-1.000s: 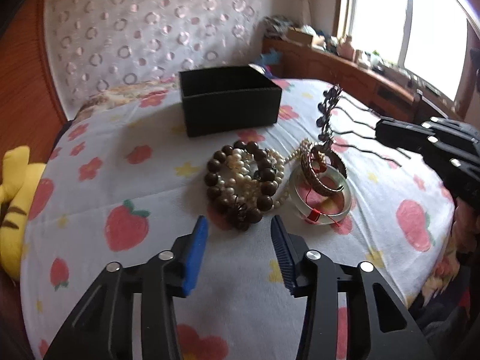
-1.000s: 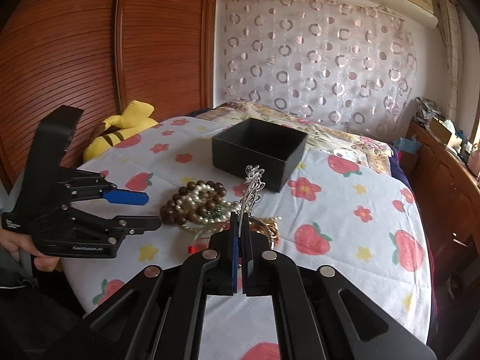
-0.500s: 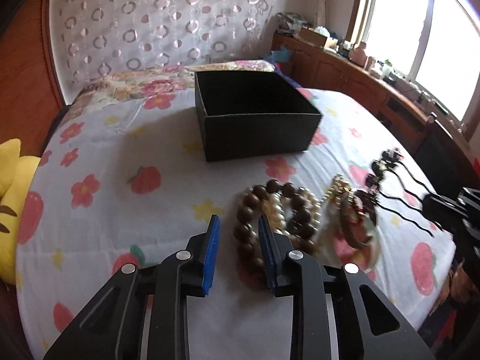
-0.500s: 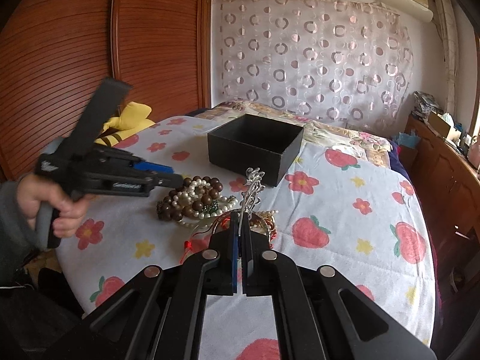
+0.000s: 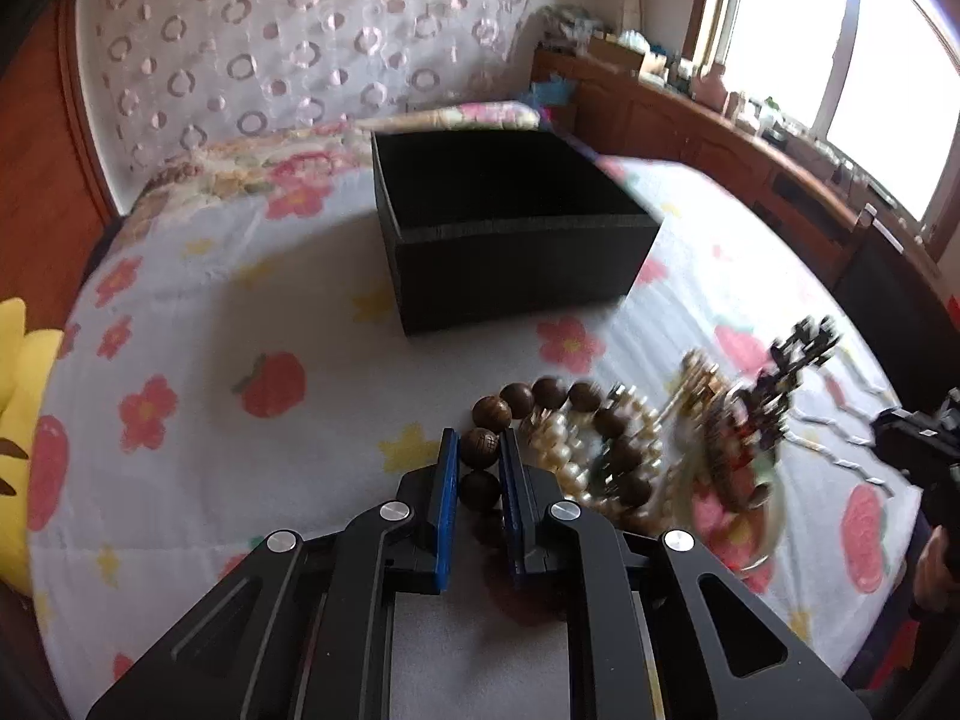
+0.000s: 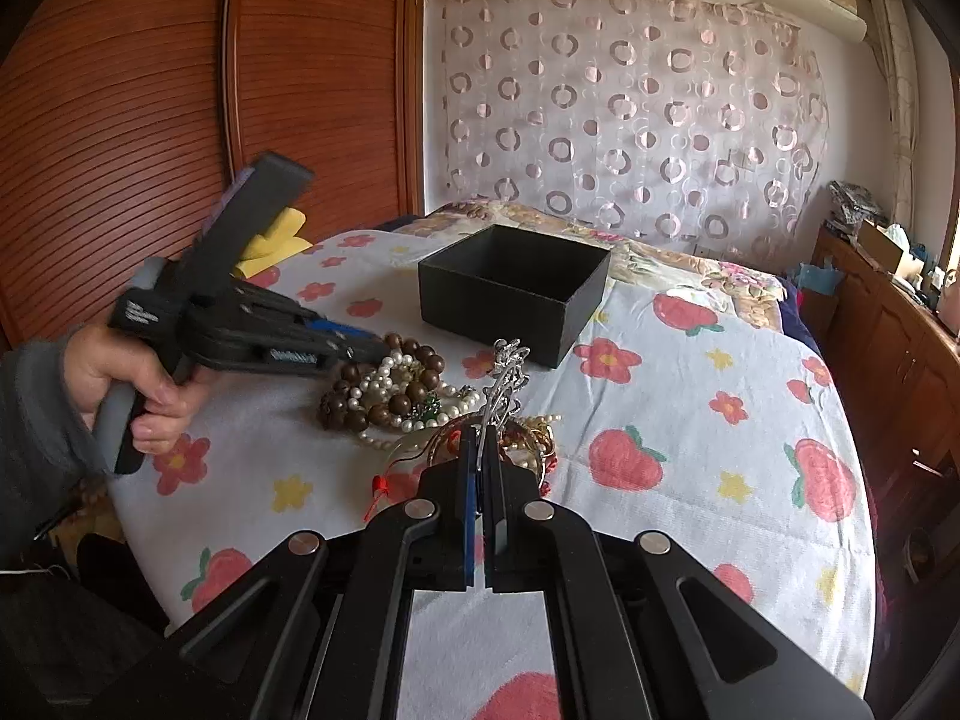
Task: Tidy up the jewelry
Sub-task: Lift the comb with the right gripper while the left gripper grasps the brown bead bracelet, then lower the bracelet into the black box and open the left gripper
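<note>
Currently: left gripper (image 5: 479, 450) just closed on wooden bead bracelet (image 5: 487, 447); right gripper (image 6: 480, 438) clamped on silver hairpin (image 6: 507, 375). Risk: pearl strand (image 5: 561, 450) beside left jaws tangles, drags along.

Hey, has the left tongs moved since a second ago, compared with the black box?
Yes. The left tongs came forward toward the black box and over the jewelry pile; its jaws have just been closing, now pressing on the brown bead bracelet.
</note>
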The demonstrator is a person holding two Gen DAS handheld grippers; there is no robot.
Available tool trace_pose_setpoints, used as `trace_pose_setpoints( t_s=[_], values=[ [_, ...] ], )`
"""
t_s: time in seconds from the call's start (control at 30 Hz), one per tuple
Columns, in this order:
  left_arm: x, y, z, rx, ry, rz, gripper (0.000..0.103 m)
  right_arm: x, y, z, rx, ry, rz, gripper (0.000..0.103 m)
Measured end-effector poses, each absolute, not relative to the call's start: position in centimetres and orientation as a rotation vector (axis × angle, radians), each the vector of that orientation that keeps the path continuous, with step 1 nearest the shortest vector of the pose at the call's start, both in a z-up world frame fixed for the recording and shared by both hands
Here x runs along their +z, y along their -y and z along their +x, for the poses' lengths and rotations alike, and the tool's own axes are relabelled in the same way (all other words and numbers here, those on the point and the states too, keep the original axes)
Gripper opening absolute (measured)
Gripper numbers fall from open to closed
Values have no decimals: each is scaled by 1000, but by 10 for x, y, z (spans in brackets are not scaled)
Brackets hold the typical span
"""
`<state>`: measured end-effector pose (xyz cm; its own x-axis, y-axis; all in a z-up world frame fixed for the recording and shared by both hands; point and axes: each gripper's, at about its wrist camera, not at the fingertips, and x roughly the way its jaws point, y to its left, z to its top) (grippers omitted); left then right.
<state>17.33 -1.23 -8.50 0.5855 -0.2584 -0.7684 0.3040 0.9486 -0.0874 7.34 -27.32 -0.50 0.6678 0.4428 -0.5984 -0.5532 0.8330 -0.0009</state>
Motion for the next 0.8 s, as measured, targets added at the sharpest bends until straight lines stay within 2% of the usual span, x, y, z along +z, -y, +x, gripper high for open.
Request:
trace_pose_setpoints(
  t_s=[0.37,0.8],
  values=[
    [-1,21,143,-368,-679,49,12,11,280,79,557,-577,-187,2],
    [43,24,188,-348,-619,8,12,36,271,122,552,-519,-218,2]
  ],
)
